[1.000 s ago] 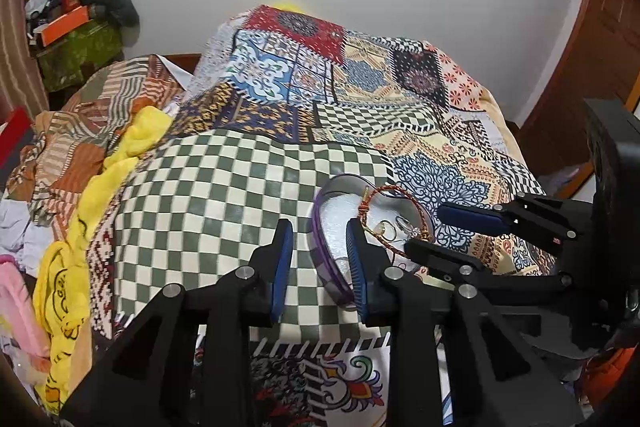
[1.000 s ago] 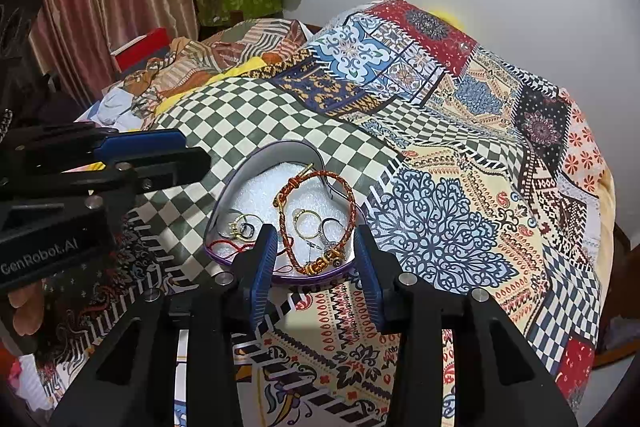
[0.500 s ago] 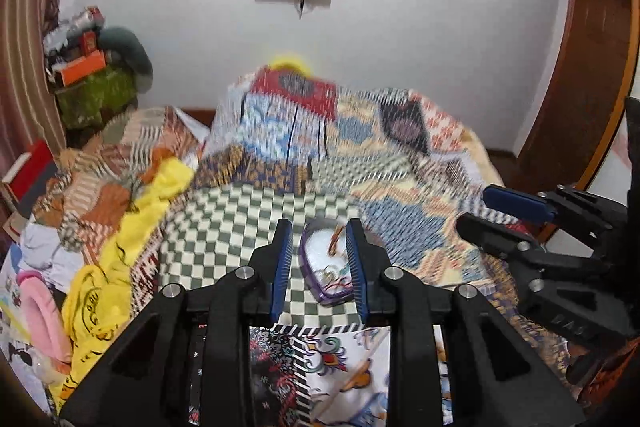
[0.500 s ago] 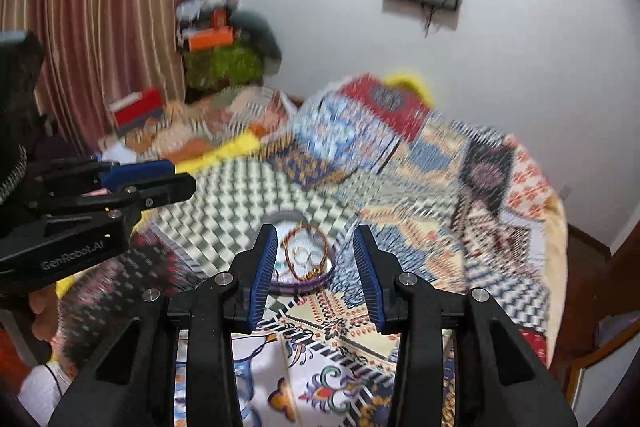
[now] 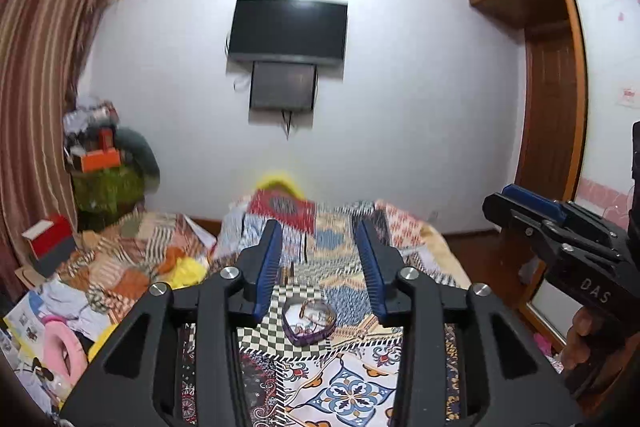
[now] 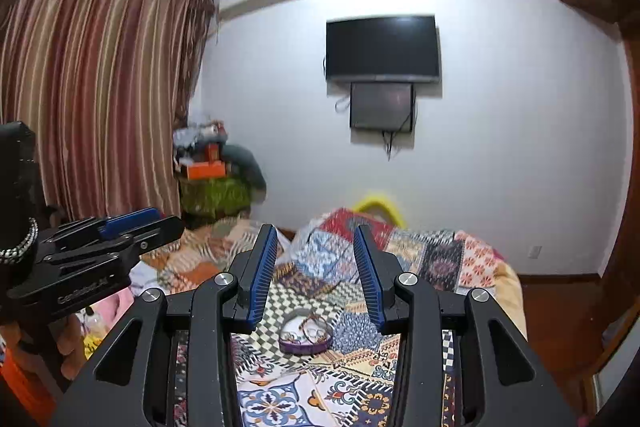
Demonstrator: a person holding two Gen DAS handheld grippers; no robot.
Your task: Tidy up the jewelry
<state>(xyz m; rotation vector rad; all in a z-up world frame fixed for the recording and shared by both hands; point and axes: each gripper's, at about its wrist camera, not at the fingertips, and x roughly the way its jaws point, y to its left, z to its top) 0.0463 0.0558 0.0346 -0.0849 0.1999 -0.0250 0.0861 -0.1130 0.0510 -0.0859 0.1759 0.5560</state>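
A purple heart-shaped jewelry box (image 5: 308,323) lies on the patchwork bedspread (image 5: 340,387), holding a red-orange bracelet and several rings. It also shows in the right wrist view (image 6: 306,335). My left gripper (image 5: 320,263) is open and empty, held well back from and above the box. My right gripper (image 6: 316,267) is open and empty too, at a similar distance. Each gripper shows in the other's view, the right one (image 5: 556,231) at the right and the left one (image 6: 100,239) at the left.
A wall TV (image 5: 288,29) hangs above the bed's far end. Striped curtains (image 6: 92,87) hang at the left. A pile of clothes (image 5: 120,279) and a cluttered stand (image 5: 108,179) are left of the bed. A wooden wardrobe (image 5: 560,107) stands at the right.
Both grippers have pulled far back and up from the jewelry box, which now looks small between the fingers. Both stayed open and empty. The box has not moved.
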